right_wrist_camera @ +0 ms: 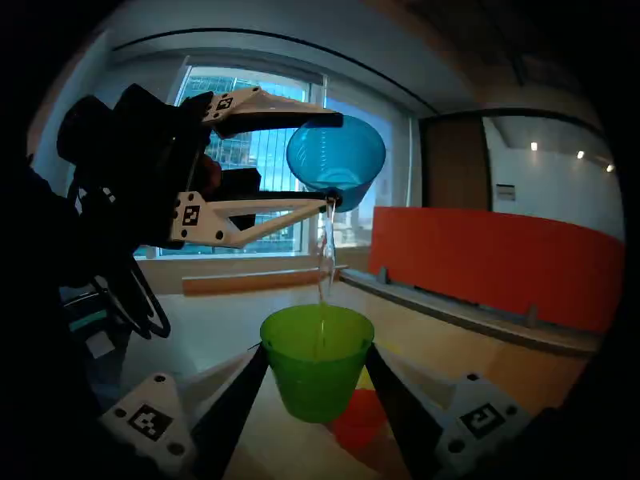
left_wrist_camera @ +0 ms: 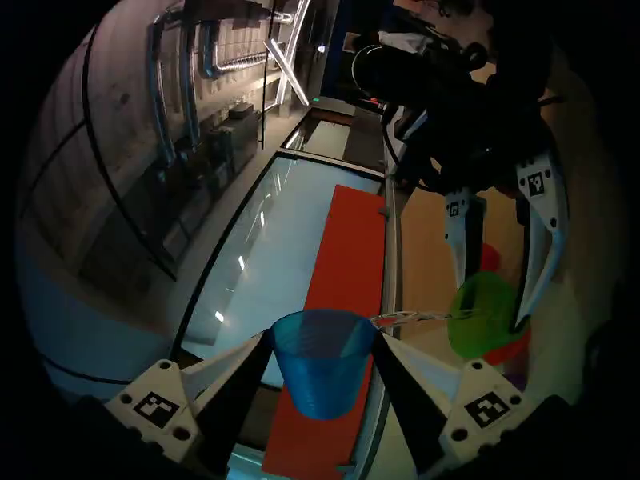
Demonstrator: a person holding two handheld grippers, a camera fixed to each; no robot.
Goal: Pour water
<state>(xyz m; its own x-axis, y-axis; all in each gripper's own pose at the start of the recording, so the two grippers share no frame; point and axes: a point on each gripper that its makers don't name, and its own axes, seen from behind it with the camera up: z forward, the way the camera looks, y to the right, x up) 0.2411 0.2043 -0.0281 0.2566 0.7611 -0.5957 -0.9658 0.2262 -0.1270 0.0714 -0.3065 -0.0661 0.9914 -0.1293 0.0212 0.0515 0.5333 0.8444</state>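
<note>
A: Grippers?
B: Left gripper [left_wrist_camera: 322,342] clamps blue cup [left_wrist_camera: 324,376], tipped between its fingers. Right gripper [right_wrist_camera: 316,352] clamps green cup [right_wrist_camera: 318,376], upright between its fingers.
A: Progress?
B: Mid-pour. Thin water stream [right_wrist_camera: 326,248] drops from blue rim into green cup. Fill level unclear. Left to do: finish, right the blue cup.

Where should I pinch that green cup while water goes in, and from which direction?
Pinch the green cup on its side wall just under the rim, coming level from the side, as the right gripper does. It stands upright and widens upward, so it should not slip down, and its open top stays free for the water.
</note>
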